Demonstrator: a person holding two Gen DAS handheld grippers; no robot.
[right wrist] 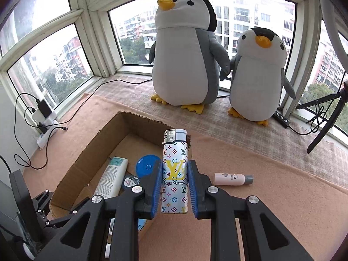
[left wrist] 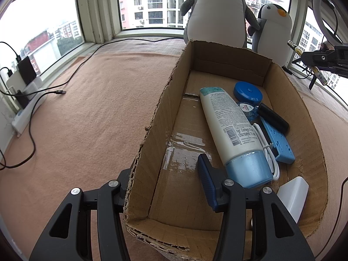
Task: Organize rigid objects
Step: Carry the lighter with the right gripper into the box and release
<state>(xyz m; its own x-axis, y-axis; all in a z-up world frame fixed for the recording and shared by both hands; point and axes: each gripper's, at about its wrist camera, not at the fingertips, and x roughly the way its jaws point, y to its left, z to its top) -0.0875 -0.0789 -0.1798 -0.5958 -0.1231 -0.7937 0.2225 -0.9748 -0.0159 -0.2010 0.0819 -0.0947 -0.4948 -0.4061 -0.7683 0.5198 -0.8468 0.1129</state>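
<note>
Holding a patterned lighter (right wrist: 174, 174) upright between our right gripper (right wrist: 175, 187) pads, we have its blue fingers (right wrist: 157, 187) closed tight on both of its sides, its metal top pointing up above the near right wall of the cardboard box (right wrist: 87, 158). Our left gripper (left wrist: 167, 187) is spread wide and straddles the box's left wall (left wrist: 150, 134), one finger outside on the pink blanket (left wrist: 87, 113), the other blue-padded finger (left wrist: 206, 182) inside, gripping nothing. Inside the box lie a white tube with a pale blue cap (left wrist: 235, 134), a round blue case (left wrist: 248, 91), a small clear blue container (left wrist: 246, 109), a black cylinder (left wrist: 274, 117) resting on a blue power strip (left wrist: 280, 143) with a coiled white cable (left wrist: 269, 152), and a white block (left wrist: 293, 193) at the near right corner. A small pink bottle (right wrist: 232, 178) lies on the blanket just right of the box. Two plush penguins (right wrist: 189, 58) stand along the far window edge.
</note>
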